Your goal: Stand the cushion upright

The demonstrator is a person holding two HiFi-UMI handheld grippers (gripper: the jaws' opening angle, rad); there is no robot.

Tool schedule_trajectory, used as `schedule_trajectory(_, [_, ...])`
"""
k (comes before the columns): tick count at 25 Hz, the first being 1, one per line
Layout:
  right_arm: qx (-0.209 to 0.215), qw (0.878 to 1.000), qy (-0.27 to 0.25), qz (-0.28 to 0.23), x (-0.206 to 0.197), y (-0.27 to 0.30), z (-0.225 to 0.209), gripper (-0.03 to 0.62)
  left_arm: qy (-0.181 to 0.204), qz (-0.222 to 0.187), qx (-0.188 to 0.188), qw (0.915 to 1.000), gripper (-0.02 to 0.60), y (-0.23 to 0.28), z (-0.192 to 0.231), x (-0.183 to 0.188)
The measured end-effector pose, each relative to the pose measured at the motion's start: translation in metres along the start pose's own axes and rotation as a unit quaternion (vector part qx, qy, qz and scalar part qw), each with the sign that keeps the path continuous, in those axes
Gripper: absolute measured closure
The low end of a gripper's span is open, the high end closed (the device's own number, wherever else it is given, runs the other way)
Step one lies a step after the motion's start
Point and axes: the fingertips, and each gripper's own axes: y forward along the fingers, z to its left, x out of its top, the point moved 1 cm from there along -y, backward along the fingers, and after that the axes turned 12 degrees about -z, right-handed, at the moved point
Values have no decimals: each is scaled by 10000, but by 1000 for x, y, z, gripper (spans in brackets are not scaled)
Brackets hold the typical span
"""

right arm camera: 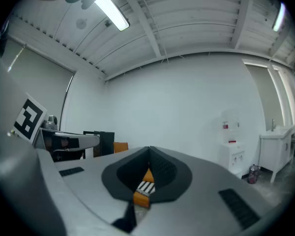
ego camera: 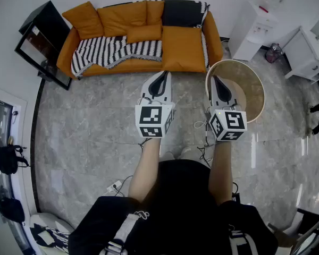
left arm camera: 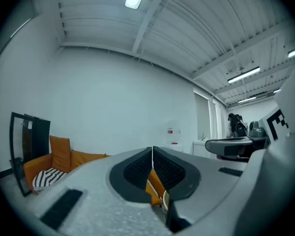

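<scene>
An orange sofa (ego camera: 183, 49) stands against the far wall. A small orange cushion (ego camera: 144, 33) lies flat on its seat, in front of the back cushions. Other orange cushions (ego camera: 84, 19) lean upright along the back, and a black one (ego camera: 183, 12) sits at the right. My left gripper (ego camera: 162, 75) and right gripper (ego camera: 217, 79) are held side by side over the floor, well short of the sofa and pointing toward it. Both are shut with nothing between the jaws. The left gripper view shows the sofa's left end (left arm camera: 64, 162) beyond the shut left gripper (left arm camera: 152, 154). The right gripper (right arm camera: 148, 154) hides most of the sofa in its own view.
A black-and-white striped blanket (ego camera: 114, 51) covers the sofa's left seat. A round wooden table (ego camera: 244, 89) stands just right of the right gripper. A black cabinet (ego camera: 42, 41) stands left of the sofa. White cabinets (ego camera: 252, 31) and a water dispenser (right arm camera: 232, 154) stand at the right.
</scene>
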Motion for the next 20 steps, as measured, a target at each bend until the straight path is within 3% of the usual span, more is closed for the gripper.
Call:
schedule_trajectory(12, [-307,9991,-27,-299,19,-5,-12,585,-119,-85,-23,9999,566,-1,5,5])
schedule_trajectory(20, [-261,9982,14,-547,32,-1,-11,585,-183,-121,118,9997,568,-2,20,7])
